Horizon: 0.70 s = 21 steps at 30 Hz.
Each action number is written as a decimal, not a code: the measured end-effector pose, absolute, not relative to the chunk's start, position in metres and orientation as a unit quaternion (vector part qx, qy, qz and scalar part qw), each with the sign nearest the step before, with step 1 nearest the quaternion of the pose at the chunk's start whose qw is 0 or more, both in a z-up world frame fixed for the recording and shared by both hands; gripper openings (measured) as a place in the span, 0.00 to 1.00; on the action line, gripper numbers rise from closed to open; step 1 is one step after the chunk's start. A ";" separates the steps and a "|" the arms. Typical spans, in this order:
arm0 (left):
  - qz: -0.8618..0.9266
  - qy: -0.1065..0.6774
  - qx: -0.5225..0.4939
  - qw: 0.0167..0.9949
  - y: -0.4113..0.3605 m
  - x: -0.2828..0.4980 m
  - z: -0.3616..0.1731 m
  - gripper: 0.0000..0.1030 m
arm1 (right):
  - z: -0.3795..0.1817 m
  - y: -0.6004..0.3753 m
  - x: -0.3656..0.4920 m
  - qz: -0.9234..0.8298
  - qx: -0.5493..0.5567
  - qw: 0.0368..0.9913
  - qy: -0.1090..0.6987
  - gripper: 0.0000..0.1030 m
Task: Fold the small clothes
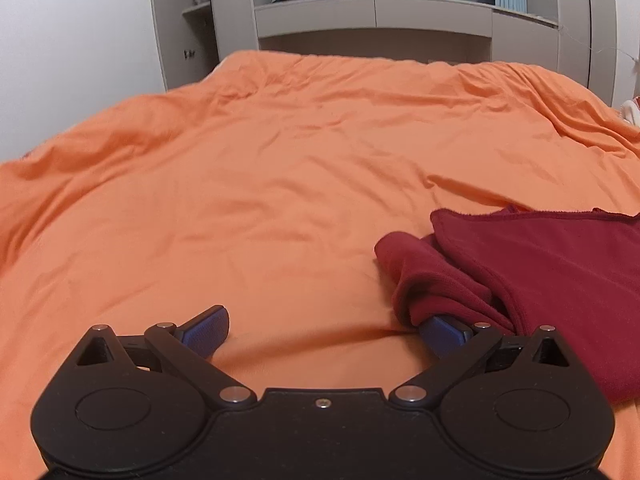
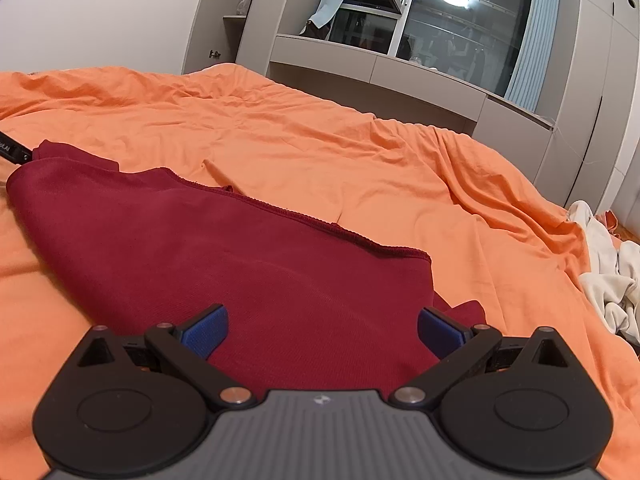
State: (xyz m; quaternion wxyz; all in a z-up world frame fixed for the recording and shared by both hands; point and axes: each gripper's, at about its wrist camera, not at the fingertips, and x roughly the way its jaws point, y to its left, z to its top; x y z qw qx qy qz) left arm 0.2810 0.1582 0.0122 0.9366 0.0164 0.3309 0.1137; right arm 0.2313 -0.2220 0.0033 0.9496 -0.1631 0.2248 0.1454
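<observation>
A rumpled orange bedspread [image 1: 280, 168] covers the bed below grey cabinets [image 1: 372, 16] and a dark window [image 2: 460, 28]. The left claw [image 1: 324, 330] is spread, its right finger under the maroon garment [image 2: 240, 260]; the right claw [image 2: 323, 330] hovers spread above it.

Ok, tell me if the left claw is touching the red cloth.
Touching. In the left wrist view, the red cloth drapes over the left claw's right finger, hiding its tip.
</observation>
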 end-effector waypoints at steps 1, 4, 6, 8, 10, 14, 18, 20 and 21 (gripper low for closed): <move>0.113 0.333 0.019 0.936 0.157 0.280 0.012 0.98 | 0.003 -0.222 0.231 0.145 -0.163 0.950 0.225 1.00; 0.110 0.336 0.033 0.935 0.153 0.273 0.014 0.98 | 0.003 -0.222 0.231 0.145 -0.164 0.950 0.224 1.00; 0.103 0.334 0.036 0.936 0.153 0.267 0.016 0.98 | 0.004 -0.221 0.230 0.143 -0.167 0.950 0.221 1.00; 0.090 0.328 0.027 0.940 0.154 0.260 0.021 0.99 | 0.004 -0.221 0.228 0.141 -0.171 0.951 0.217 1.00; 0.072 0.325 0.002 0.943 0.159 0.253 0.024 0.99 | 0.005 -0.220 0.227 0.139 -0.175 0.951 0.212 1.00; 0.010 0.319 -0.086 0.944 0.168 0.240 0.027 0.99 | 0.006 -0.218 0.223 0.139 -0.180 0.953 0.202 1.00; -0.065 0.312 -0.131 0.939 0.159 0.230 0.029 0.99 | 0.008 -0.216 0.220 0.144 -0.178 0.954 0.194 1.00; -0.101 0.314 -0.146 0.933 0.151 0.227 0.027 0.99 | 0.008 -0.215 0.219 0.144 -0.180 0.954 0.193 1.00; -0.117 0.317 -0.159 0.928 0.148 0.226 0.026 0.99 | 0.008 -0.215 0.220 0.144 -0.182 0.953 0.193 1.00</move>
